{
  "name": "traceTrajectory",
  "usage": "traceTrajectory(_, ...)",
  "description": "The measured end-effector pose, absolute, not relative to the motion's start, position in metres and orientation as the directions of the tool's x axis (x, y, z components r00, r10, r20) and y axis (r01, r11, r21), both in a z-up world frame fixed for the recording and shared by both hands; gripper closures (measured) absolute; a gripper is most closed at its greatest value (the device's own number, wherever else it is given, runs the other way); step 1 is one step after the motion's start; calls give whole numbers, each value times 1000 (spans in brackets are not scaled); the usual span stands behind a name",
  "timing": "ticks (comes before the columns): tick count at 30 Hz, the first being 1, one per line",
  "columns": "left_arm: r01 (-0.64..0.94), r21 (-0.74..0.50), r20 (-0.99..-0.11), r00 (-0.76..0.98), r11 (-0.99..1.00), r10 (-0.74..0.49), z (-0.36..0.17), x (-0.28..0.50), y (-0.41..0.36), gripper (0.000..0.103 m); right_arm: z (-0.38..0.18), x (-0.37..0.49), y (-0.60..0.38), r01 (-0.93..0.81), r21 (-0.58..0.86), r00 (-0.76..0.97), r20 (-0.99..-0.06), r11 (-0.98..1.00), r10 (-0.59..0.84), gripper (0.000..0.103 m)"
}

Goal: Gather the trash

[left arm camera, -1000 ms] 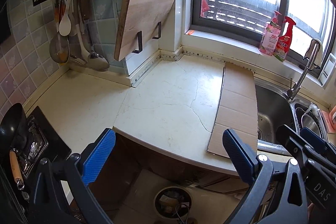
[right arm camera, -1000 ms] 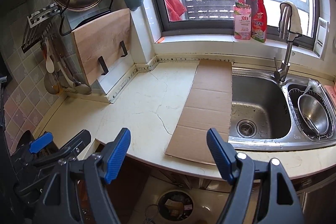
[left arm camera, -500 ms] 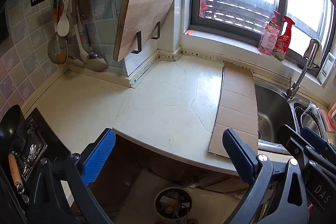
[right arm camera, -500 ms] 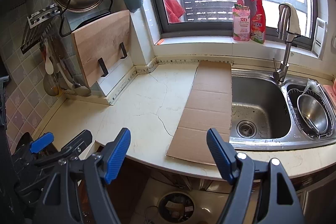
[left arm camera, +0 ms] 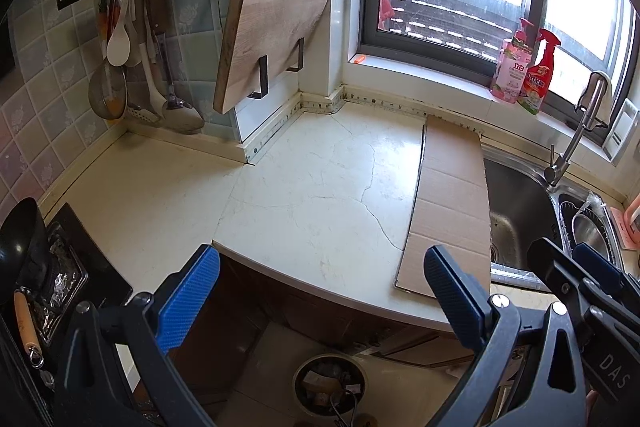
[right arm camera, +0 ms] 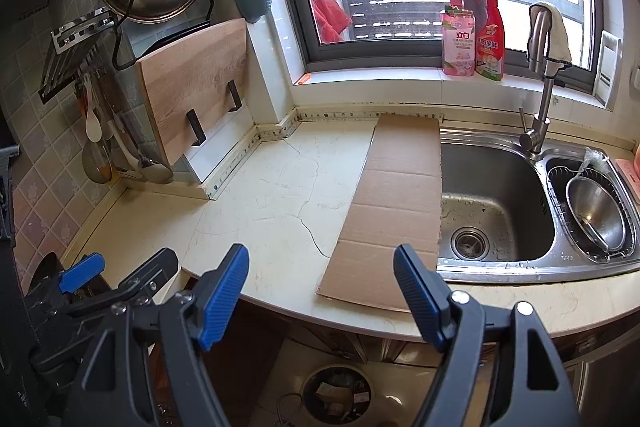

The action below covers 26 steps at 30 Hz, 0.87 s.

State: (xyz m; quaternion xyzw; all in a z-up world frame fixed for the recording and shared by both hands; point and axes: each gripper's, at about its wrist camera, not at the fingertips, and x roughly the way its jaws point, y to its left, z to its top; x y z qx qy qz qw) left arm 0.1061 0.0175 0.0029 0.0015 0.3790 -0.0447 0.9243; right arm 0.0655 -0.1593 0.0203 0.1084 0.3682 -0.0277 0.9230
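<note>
Right wrist: cardboard (right arm camera: 394,211) beyond open jaws

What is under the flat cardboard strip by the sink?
The cardboard lies flat on the countertop, its right edge overhanging the sink basin's left rim. That rim and the counter beneath it are covered, so anything lying under it cannot be seen.

my left gripper (left arm camera: 322,291): black frame, ribbed blue pads
my right gripper (right arm camera: 322,281): the same black and blue
cardboard sheet (right arm camera: 396,203): plain brown, left of the sink (right arm camera: 496,187)
sink: dull steel grey
countertop (right arm camera: 272,203): cream, thin dark cracks
bottles behind the sink: pink one (right arm camera: 458,35), red one (right arm camera: 490,35)
cutting board (right arm camera: 192,83): light wood grain
wall tiles (left arm camera: 36,95): pale grey-blue and pinkish squares
</note>
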Motion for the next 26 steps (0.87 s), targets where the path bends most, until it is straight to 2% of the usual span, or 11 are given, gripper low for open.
traceTrajectory(26, 88, -15, -710, 701, 996, -73, -3, 98, 10, 2, 14, 56, -165, 153, 210, 723, -690, 966, 35, 28)
